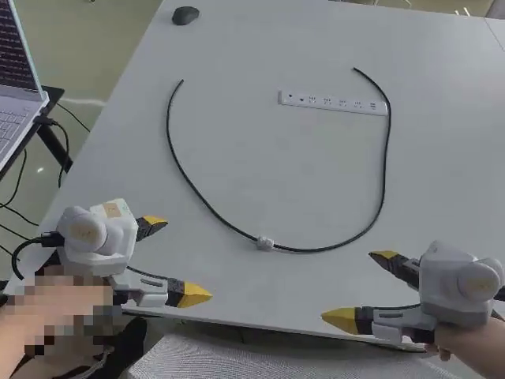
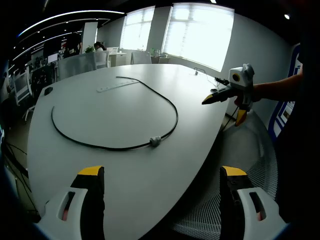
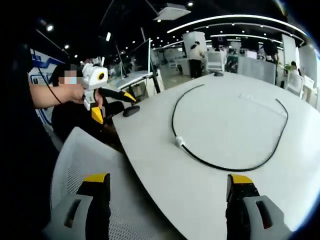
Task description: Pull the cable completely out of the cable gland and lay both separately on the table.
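Note:
A long black cable [image 1: 383, 170] [image 2: 172, 107] [image 3: 175, 115] lies in a wide U on the white table [image 1: 260, 158]. A small white cable gland [image 1: 265, 243] [image 2: 155, 141] [image 3: 179, 143] sits threaded on it at the bottom of the loop, near the table's front edge. My left gripper [image 1: 172, 259] [image 2: 162, 175] is open at the front left, well left of the gland. At the front right my right gripper [image 1: 364, 286] [image 3: 167, 181] is open too, apart from the gland. Neither holds anything.
A white power strip [image 1: 333, 103] [image 2: 116, 86] lies inside the cable's loop toward the back. A dark mouse [image 1: 185, 15] sits at the far edge. An open laptop [image 1: 17, 87] stands on a stand left of the table. A mesh chair [image 3: 95, 165] is below the front edge.

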`<state>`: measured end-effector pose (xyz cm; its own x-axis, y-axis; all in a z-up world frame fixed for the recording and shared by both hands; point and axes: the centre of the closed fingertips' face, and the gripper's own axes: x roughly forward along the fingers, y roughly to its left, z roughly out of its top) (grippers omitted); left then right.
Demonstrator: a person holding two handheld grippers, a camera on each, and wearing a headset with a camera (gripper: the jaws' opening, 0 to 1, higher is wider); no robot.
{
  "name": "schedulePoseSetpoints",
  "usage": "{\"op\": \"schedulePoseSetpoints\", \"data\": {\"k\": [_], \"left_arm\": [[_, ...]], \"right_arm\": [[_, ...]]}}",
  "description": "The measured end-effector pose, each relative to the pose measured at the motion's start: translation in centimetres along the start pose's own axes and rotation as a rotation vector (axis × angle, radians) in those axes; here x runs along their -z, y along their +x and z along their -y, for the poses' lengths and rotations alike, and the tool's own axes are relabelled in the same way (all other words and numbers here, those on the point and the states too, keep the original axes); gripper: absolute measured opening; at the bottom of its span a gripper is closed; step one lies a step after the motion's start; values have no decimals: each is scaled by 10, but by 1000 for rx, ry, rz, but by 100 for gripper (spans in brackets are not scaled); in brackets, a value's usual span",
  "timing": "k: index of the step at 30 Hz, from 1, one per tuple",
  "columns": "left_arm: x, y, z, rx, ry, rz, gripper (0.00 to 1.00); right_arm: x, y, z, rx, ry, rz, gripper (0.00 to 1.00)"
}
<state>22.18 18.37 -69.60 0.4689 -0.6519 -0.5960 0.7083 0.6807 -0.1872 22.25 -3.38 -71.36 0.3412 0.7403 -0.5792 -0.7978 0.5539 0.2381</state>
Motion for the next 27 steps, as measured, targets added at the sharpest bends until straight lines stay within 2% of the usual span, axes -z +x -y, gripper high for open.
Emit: {"op": "schedulePoseSetpoints", "data": {"k": [3,7,16,19,22,27], "left_arm": [[-2,-1,-1,-5,-5,-1,94],[-7,-3,-2,-20,-18,18,94],[-10,1,1,-48,-23,18,94],[-11,4,0,-52,-23,12,94],[-11,6,0,-50,-32,3,93],[-17,11,-2,-48,-41,13,92]], "right_arm": [[-1,-1,-2,-7,-2,-2,99],[-6,-7,-3,-16,-16,2,99],[-8,-22,12,-14,-17,27,99],[-8,-24,22,8,-20,42,99],[-6,-24,23,-5,-4,33,99],[-5,-22,26,-11,-12,19,99]]}}
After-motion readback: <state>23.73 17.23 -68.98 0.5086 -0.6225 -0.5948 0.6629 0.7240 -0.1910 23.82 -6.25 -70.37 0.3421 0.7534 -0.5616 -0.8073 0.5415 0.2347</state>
